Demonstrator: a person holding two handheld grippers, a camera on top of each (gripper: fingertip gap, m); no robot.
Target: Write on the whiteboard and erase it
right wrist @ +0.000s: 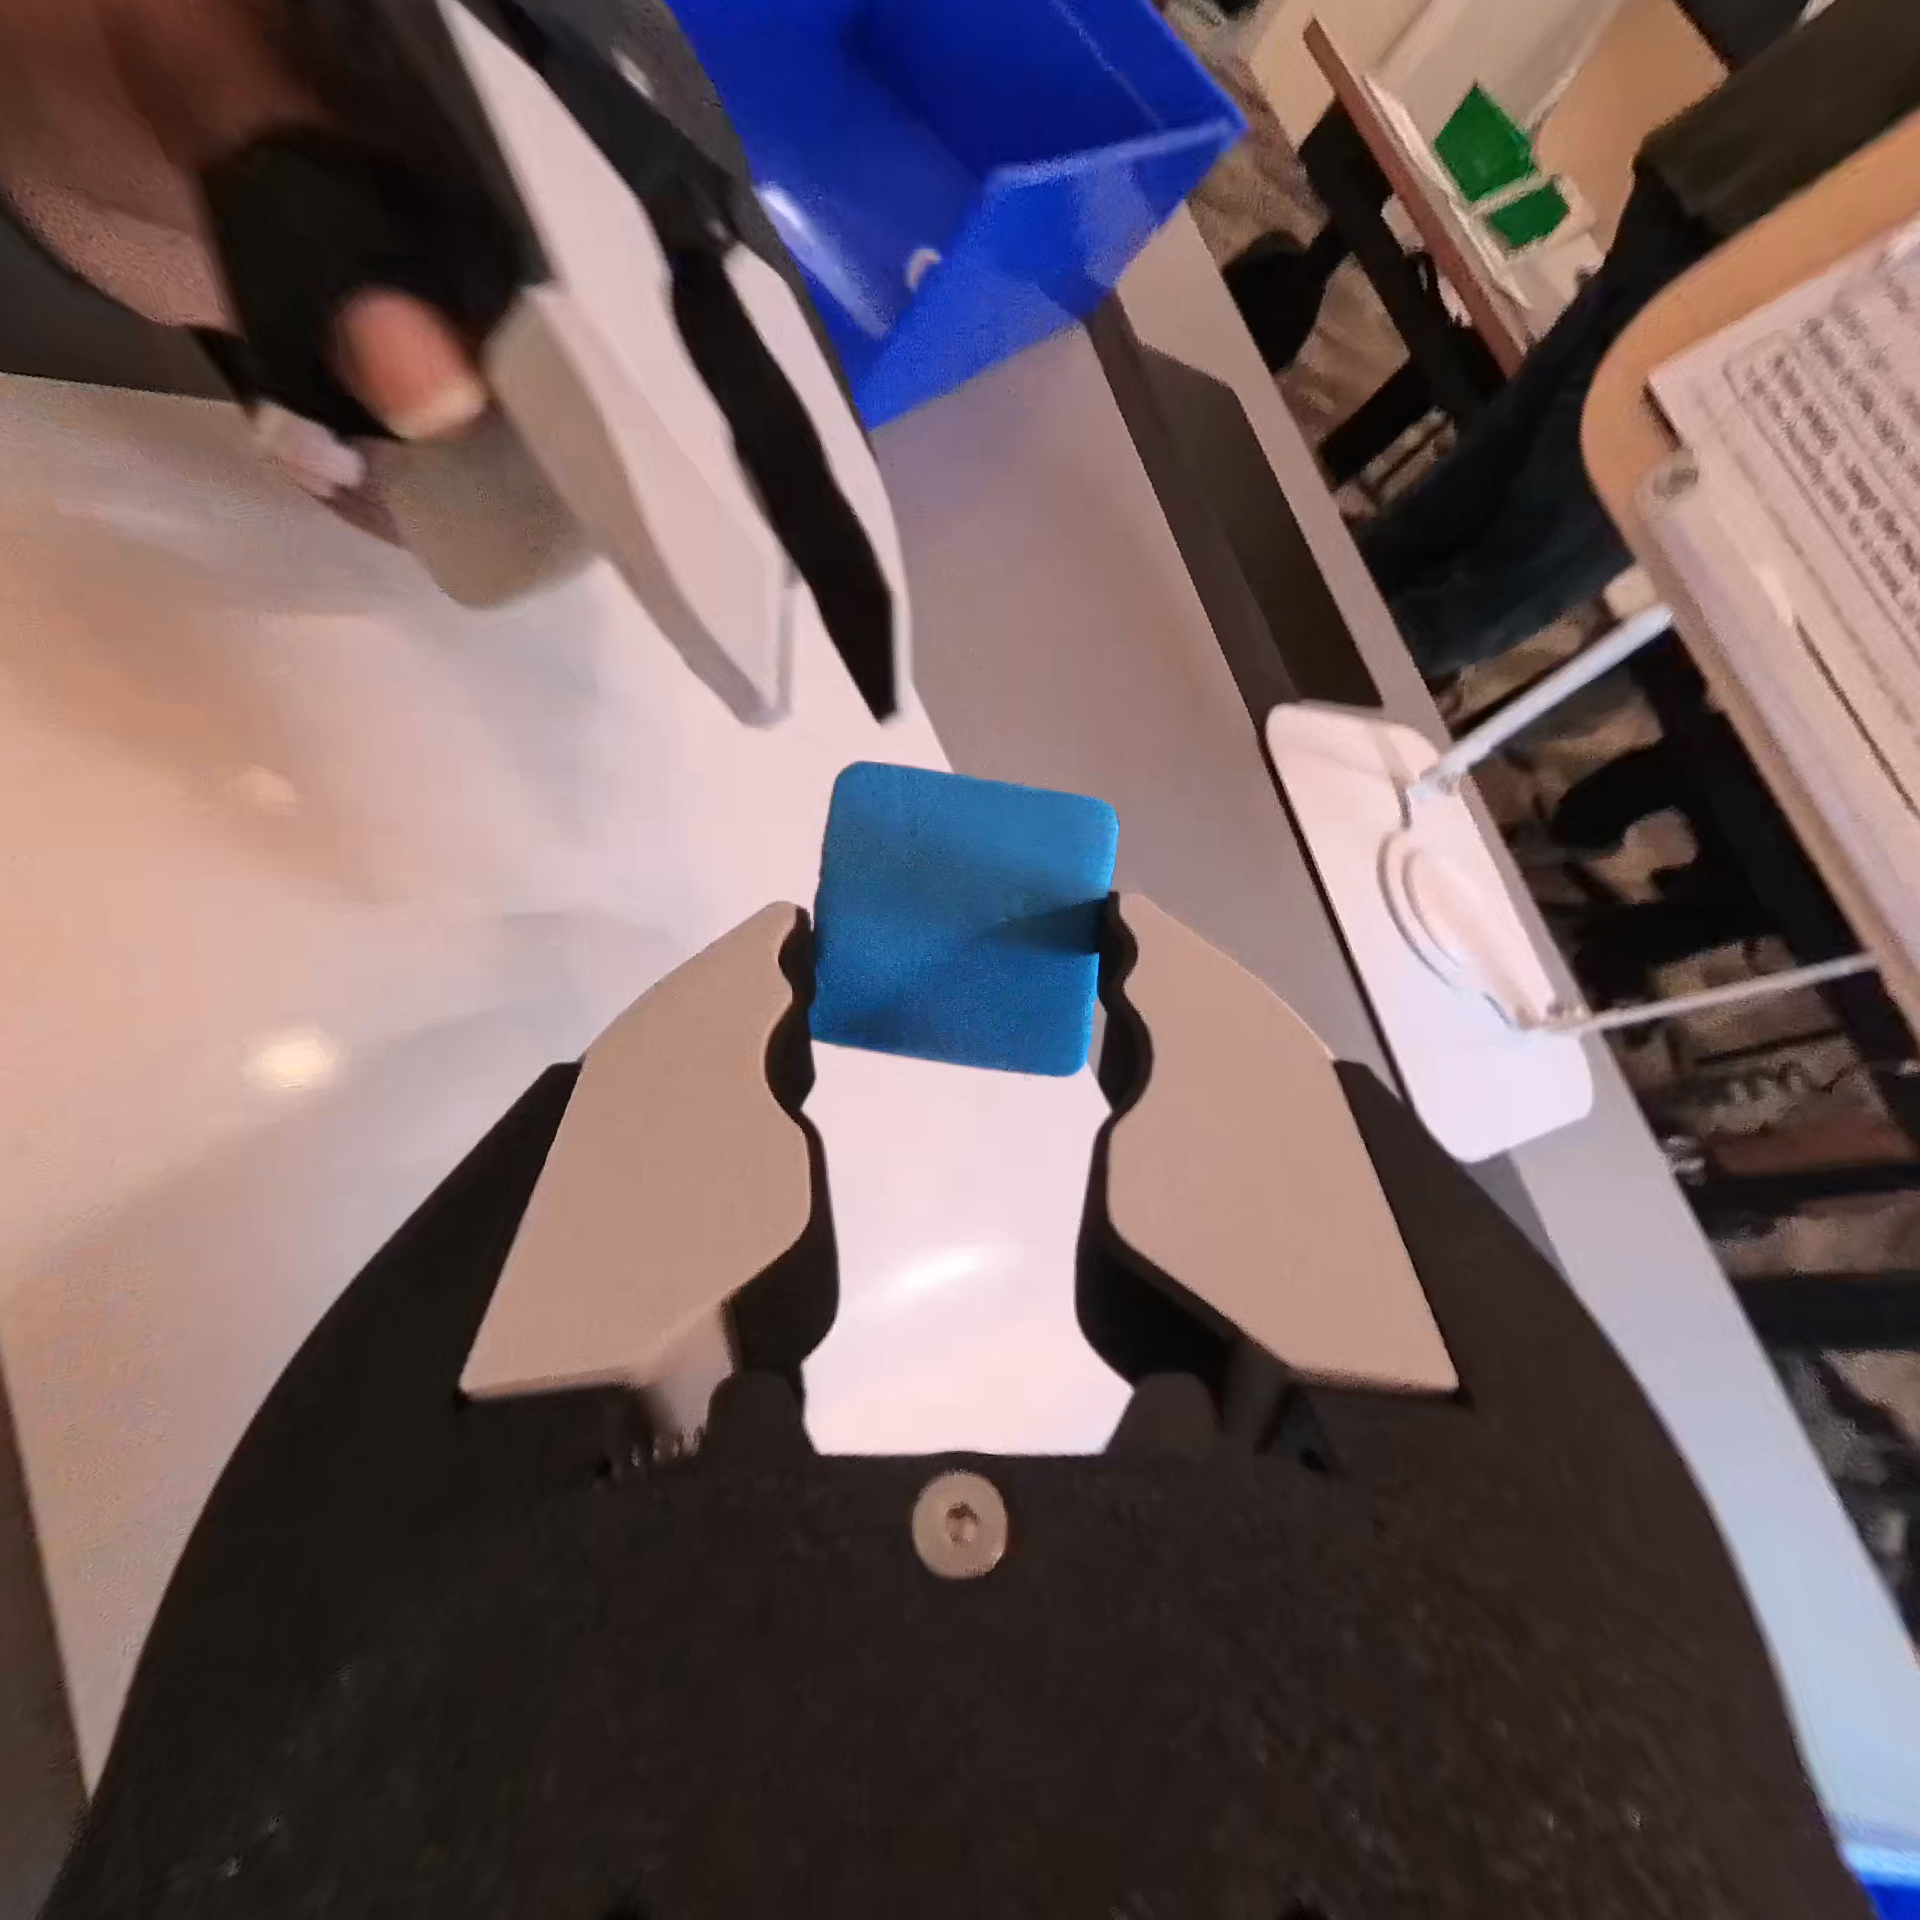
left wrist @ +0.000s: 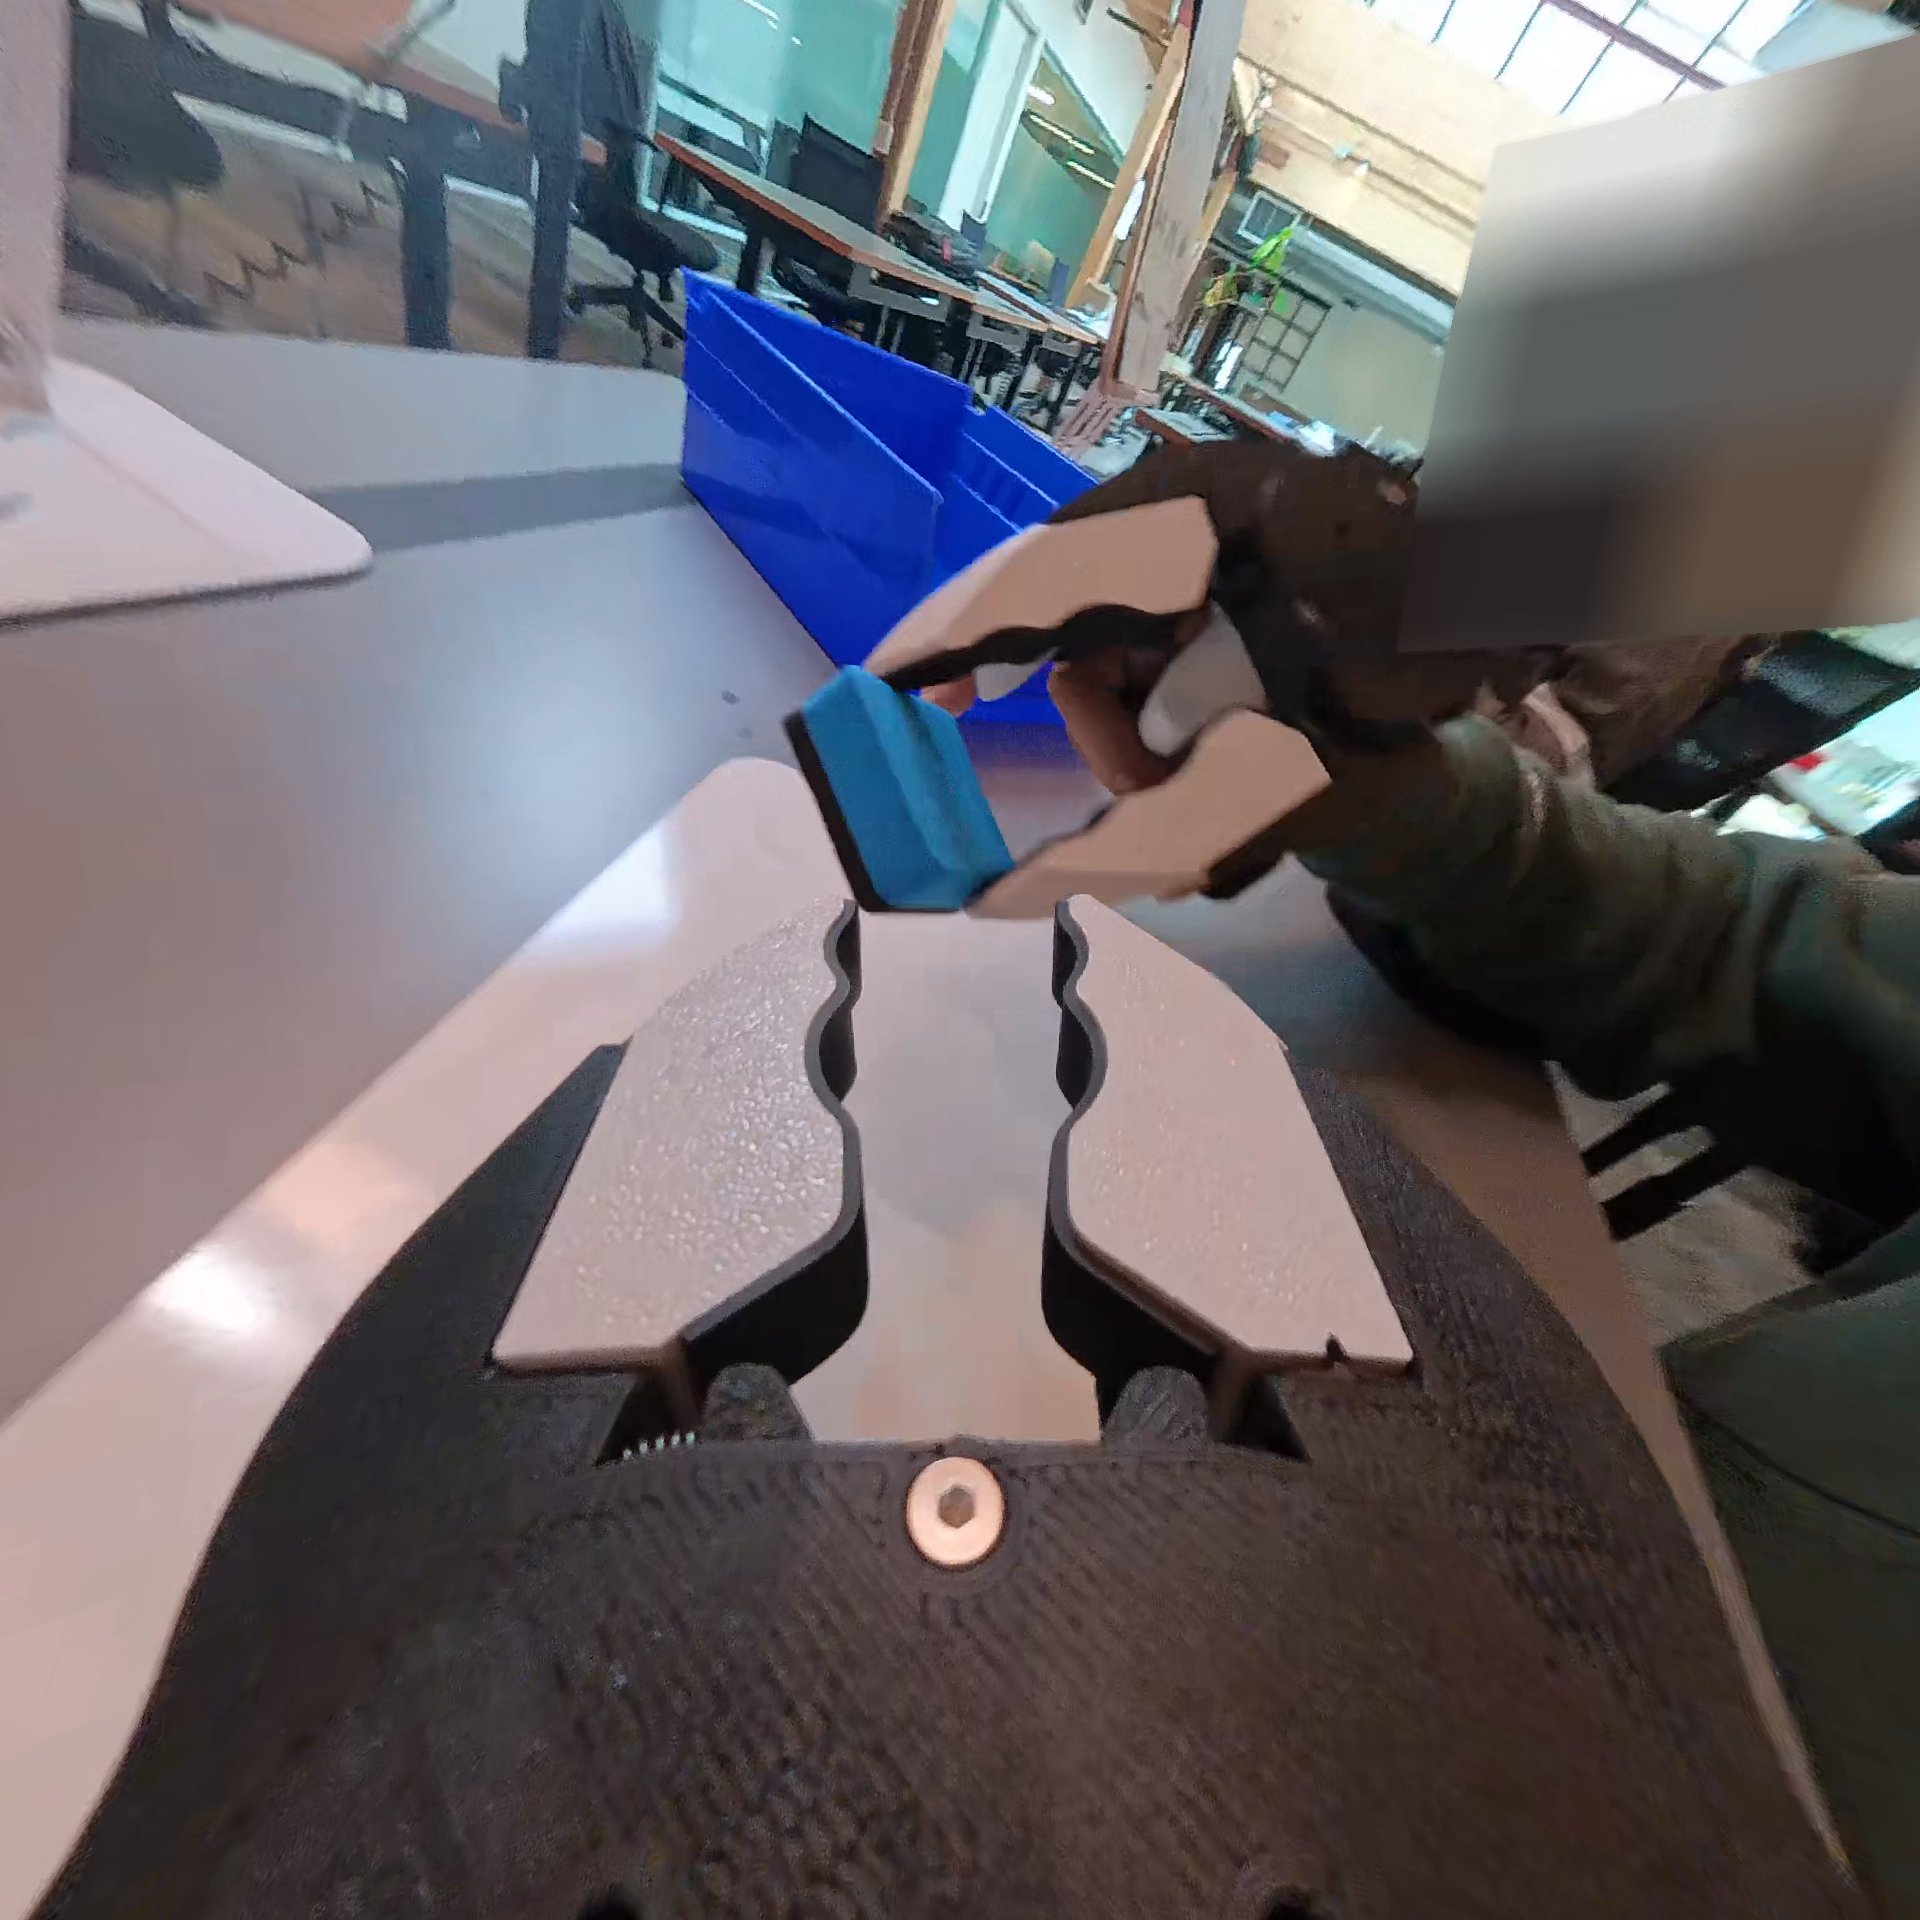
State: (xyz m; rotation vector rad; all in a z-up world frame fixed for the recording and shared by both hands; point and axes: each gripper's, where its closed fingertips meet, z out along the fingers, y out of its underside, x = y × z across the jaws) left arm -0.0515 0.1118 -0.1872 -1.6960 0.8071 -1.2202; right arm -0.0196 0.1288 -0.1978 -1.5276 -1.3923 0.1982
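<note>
Whiteboard [right wrist: 260, 935]: flat on your tabletop [left wrist: 312, 810], filling the frame's left, surface showing no marks.
Left hand-held gripper [right wrist: 831, 712]: upper left, fingers parted, empty, hovering above the board.
Eraser [right wrist: 961, 920]: centre frame, blue foam up, presumably so the dark felt faces the board.
Right hand-held gripper [right wrist: 956, 920]: you have it clamped across the eraser's sides.
Bin [right wrist: 987, 156]: blue, top centre.
</note>
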